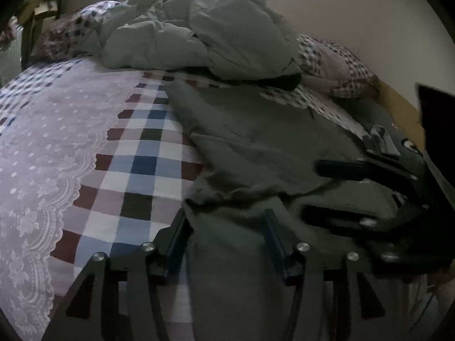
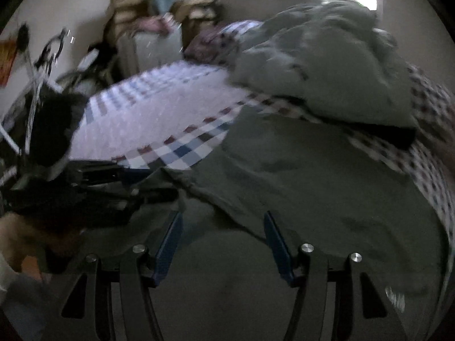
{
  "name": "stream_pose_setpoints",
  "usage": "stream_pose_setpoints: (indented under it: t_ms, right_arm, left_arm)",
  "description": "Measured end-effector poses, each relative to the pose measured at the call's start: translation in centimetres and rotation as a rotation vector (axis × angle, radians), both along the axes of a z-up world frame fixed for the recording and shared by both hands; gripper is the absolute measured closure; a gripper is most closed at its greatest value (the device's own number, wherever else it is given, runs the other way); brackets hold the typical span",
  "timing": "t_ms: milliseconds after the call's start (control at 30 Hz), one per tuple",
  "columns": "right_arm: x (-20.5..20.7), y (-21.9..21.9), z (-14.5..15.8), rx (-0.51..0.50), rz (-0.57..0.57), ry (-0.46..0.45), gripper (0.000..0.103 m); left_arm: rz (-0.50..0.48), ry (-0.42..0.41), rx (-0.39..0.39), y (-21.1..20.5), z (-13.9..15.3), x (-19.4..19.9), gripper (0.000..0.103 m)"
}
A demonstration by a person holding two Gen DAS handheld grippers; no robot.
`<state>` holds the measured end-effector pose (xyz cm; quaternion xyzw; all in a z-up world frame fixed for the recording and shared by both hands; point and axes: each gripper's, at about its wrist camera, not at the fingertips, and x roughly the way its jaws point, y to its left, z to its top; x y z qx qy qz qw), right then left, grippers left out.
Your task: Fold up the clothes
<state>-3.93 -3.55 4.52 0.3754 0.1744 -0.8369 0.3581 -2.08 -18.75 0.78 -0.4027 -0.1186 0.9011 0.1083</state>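
Left gripper jaws apart over the dark green garment, nothing clamped; right gripper likewise spread above the same cloth. Garment lies flat on the checked bedsheet, a rumpled grey-green duvet behind. Right view blurred, contact uncertain.

Dark grey-green garment lies spread on the bed, mostly flat with soft wrinkles, one layer folded over another so a raised fold edge runs across it low in the left wrist view. Its left edge sits on the checked part of the bed cover; its far edge reaches up near the heaped pale bedding. In the right wrist view the same garment fills the lower right, blurred, with a fold ridge crossing diagonally and the near part hanging toward the camera.
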Motion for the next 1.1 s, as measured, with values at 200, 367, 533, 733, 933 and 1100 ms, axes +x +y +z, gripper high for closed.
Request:
stream_pose_setpoints:
  t_ms: [200,367,533,733,933,1100]
  right_arm:
    - [-1.5,-3.6,-2.9,0.116,0.033,-0.022,0.055]
    - [-1.8,-4.8,-4.0,0.194,0.066,-0.010,0.068]
    - [-2.4,-5.6,-3.7,0.216,0.043,0.021,0.101]
    - [-2.3,-6.6,-1.4,0.153,0.063,0.002,0.101]
    - [-2.0,-6.1,-1.6,0.205,0.137,-0.109,0.081]
    - [-4.2,-5.5,2.6,0.012,0.147,-0.147,0.056]
  left_arm:
    - [0.080,-0.018,0.037,-1.4,-0.3,-0.9,0.050]
    - [0.167,-0.053,0.074,-3.1,-1.1,-1.4,0.094]
    - [0.222,-0.009,0.141,-4.3,-0.5,-0.6,0.102]
    - [0.268,-0.018,0.162,-5.0,-0.4,-0.2,0.102]
    - [0.296,-0.081,0.238,-6.2,-1.5,0.1,0.102]
    - [0.304,-0.082,0.255,-6.4,-1.9,0.6,0.102]
